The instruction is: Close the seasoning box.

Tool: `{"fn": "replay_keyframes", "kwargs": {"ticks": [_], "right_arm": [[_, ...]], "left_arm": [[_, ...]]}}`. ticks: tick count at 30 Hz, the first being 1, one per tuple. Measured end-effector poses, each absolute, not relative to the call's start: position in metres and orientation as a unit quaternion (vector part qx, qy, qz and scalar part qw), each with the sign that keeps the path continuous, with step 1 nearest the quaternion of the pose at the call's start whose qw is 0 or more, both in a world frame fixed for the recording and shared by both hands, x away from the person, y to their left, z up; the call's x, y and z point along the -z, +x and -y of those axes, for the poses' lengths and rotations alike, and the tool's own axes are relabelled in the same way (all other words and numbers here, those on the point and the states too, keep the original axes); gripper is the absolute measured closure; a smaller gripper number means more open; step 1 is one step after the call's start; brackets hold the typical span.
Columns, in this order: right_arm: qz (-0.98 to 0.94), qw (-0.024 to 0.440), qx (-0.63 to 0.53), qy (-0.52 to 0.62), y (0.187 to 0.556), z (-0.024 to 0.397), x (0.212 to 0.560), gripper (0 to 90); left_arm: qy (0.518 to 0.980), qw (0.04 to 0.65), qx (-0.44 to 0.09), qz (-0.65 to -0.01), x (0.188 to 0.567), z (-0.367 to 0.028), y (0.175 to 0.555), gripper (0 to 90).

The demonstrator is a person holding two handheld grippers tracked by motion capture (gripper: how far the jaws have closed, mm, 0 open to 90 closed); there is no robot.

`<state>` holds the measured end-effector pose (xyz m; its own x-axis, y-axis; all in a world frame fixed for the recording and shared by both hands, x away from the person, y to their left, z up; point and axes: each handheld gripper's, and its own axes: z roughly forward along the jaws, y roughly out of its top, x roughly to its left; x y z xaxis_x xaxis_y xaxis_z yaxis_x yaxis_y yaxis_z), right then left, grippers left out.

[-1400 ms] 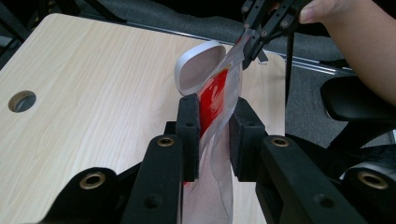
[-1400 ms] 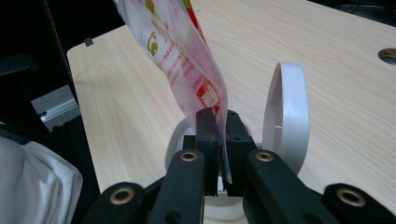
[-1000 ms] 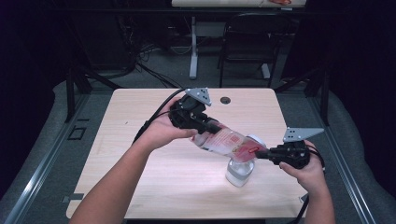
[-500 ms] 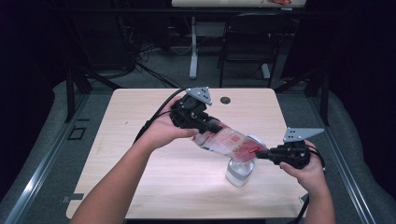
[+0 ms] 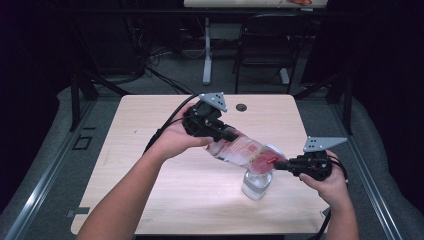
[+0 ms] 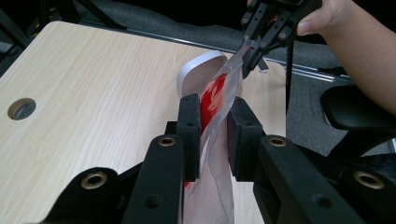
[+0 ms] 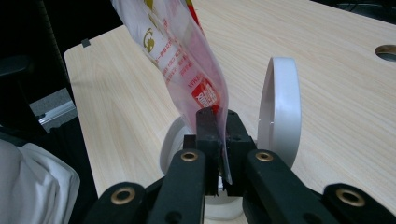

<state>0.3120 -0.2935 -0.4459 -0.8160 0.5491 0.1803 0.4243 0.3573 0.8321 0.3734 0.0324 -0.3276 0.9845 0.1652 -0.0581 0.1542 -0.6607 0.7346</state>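
Observation:
A clear plastic pouch (image 5: 245, 151) with red print hangs slanted between my two grippers. My left gripper (image 5: 227, 136) is shut on its upper end; its jaws have just been closing with the pouch (image 6: 217, 93) between them. My right gripper (image 5: 277, 164) is shut on the pouch's lower corner (image 7: 182, 60). Right below that corner stands a small clear jar (image 5: 256, 184), its white hinged lid (image 5: 274, 150) flipped up. In the right gripper view the lid (image 7: 279, 107) stands upright just beside my right gripper (image 7: 218, 121). In the left gripper view the right gripper (image 6: 250, 51) pinches the pouch's far end.
The light wooden table (image 5: 150, 150) has a round cable hole (image 5: 241, 107) near its far edge. A dark chair (image 5: 265, 40) and a desk leg stand behind the table. Black cables trail from the left gripper over the table's far left.

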Motion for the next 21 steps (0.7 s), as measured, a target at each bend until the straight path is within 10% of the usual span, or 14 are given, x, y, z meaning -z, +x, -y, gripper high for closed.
{"fn": "replay_keyframes", "kwargs": {"ticks": [21], "right_arm": [[-0.820, 0.069, -0.483, 0.300, 0.3126, 0.2937, 0.4461, 88.0]], "left_arm": [[0.910, 0.406, -0.006, -0.088, 0.3282, -0.0326, 0.3743, 77.5]]}}
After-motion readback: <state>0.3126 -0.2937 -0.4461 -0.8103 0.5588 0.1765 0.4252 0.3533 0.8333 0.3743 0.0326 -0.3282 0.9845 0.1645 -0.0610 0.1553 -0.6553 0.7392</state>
